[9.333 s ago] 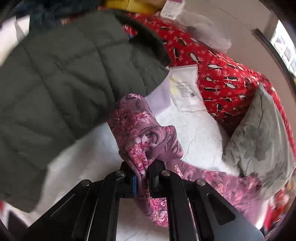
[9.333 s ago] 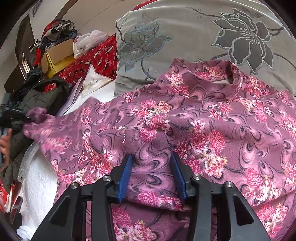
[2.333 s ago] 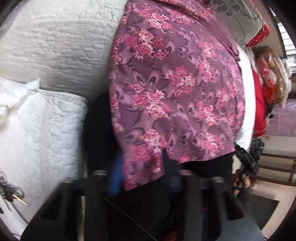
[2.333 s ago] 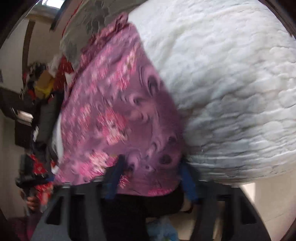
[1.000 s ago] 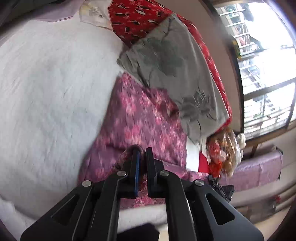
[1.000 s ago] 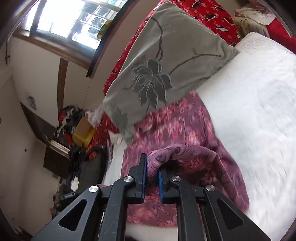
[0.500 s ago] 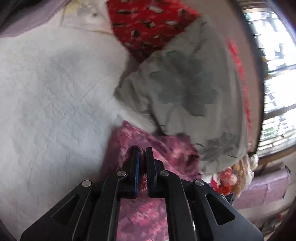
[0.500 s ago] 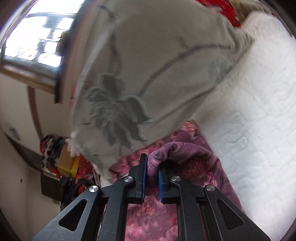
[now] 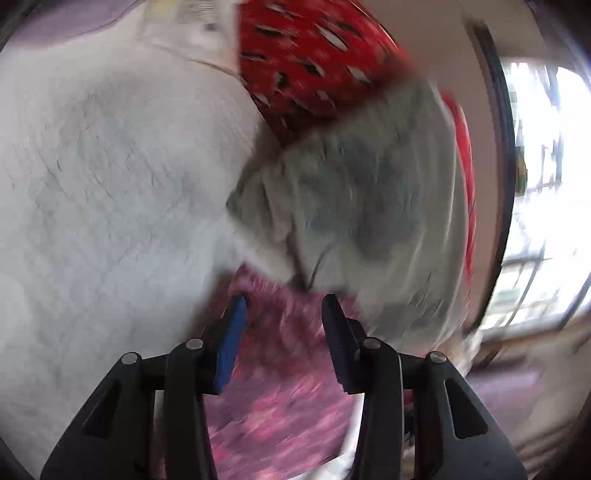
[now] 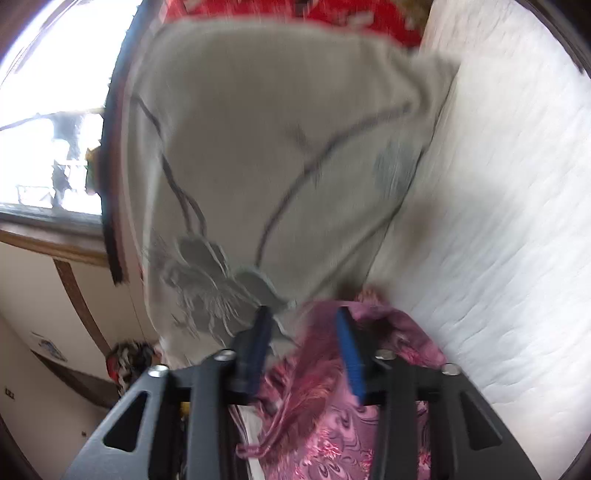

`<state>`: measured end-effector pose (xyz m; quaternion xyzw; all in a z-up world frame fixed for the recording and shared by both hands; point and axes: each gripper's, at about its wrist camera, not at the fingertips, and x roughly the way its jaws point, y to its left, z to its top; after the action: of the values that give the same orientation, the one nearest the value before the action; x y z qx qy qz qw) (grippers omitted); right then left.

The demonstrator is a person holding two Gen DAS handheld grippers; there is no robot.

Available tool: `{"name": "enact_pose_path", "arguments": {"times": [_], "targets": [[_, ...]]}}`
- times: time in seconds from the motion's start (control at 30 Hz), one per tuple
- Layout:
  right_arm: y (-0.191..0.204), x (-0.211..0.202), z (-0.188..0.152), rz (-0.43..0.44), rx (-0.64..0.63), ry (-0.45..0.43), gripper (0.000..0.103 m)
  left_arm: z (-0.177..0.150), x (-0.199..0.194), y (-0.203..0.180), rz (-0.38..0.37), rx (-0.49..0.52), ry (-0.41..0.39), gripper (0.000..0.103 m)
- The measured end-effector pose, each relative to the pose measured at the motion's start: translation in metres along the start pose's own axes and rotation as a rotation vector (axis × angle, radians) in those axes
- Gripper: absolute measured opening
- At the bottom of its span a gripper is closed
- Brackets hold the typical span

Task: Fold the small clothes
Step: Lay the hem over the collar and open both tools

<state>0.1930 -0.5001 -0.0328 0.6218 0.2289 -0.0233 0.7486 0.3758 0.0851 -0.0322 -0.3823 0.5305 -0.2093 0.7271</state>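
Note:
A purple top with pink flowers [image 9: 280,402] lies on the white quilted bed [image 9: 96,206], its far edge against a grey flowered pillow [image 9: 369,206]. My left gripper [image 9: 284,301] is open just above the garment's far edge, nothing between its fingers. In the right wrist view the same top [image 10: 332,413] lies bunched below my right gripper [image 10: 303,314], which is open too, the cloth loose between and under the fingers. The pillow [image 10: 280,155] fills the view ahead. Both views are motion-blurred.
A red patterned blanket [image 9: 317,66] lies behind the pillow. A plastic packet [image 9: 192,22] sits at the far side of the bed. A window [image 9: 546,192] is on the right. The white mattress [image 10: 509,206] stretches right of the pillow.
Both grippers were shut on the top's folded-over hem half a second ago; now both have opened and let it drop near the pillow.

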Motion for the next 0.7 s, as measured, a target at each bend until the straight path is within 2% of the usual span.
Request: {"name": "enact_pose_path", "arguments": {"times": [0.07, 0.13, 0.23, 0.3, 0.4, 0.43, 0.47, 0.53, 0.57, 0.6, 0.63, 0.67, 0.7], "targets": [[-0.003, -0.014, 0.002, -0.018, -0.019, -0.029, 0.049, -0.019, 0.006, -0.01, 0.032, 0.114, 0.056, 0.043], [-0.001, -0.014, -0.001, -0.139, -0.115, 0.017, 0.049, -0.038, 0.018, -0.02, 0.094, 0.225, 0.099, 0.043], [0.006, -0.004, -0.01, -0.275, -0.247, 0.069, 0.05, -0.05, 0.042, -0.031, 0.18, 0.31, 0.122, 0.043], [0.007, 0.008, -0.016, -0.337, -0.299, 0.082, 0.051, -0.047, 0.055, -0.035, 0.214, 0.317, 0.12, 0.043], [0.008, 0.032, -0.024, -0.417, -0.34, 0.101, 0.051, -0.038, 0.079, -0.037, 0.305, 0.303, 0.105, 0.043], [0.01, 0.038, -0.029, -0.418, -0.356, 0.11, 0.035, -0.033, 0.083, -0.033, 0.331, 0.294, 0.101, 0.042], [0.014, 0.042, -0.03, -0.395, -0.381, 0.115, 0.013, -0.031, 0.087, -0.031, 0.345, 0.294, 0.095, 0.042], [0.019, 0.042, -0.031, -0.373, -0.412, 0.068, 0.012, -0.032, 0.092, -0.032, 0.389, 0.323, 0.079, 0.037], [0.014, 0.044, -0.028, -0.4, -0.4, 0.061, 0.013, -0.031, 0.093, -0.034, 0.4, 0.33, 0.077, 0.037], [0.004, 0.048, -0.025, -0.456, -0.369, 0.084, 0.012, -0.032, 0.091, -0.036, 0.407, 0.329, 0.078, 0.037], [-0.004, 0.05, -0.022, -0.475, -0.337, 0.11, 0.01, -0.034, 0.086, -0.038, 0.408, 0.322, 0.078, 0.037], [-0.004, 0.043, -0.02, -0.454, -0.324, 0.095, 0.018, -0.038, 0.08, -0.04, 0.397, 0.321, 0.08, 0.037], [0.002, 0.034, -0.022, -0.466, -0.34, 0.067, 0.02, -0.045, 0.074, -0.045, 0.377, 0.34, 0.084, 0.037]]}}
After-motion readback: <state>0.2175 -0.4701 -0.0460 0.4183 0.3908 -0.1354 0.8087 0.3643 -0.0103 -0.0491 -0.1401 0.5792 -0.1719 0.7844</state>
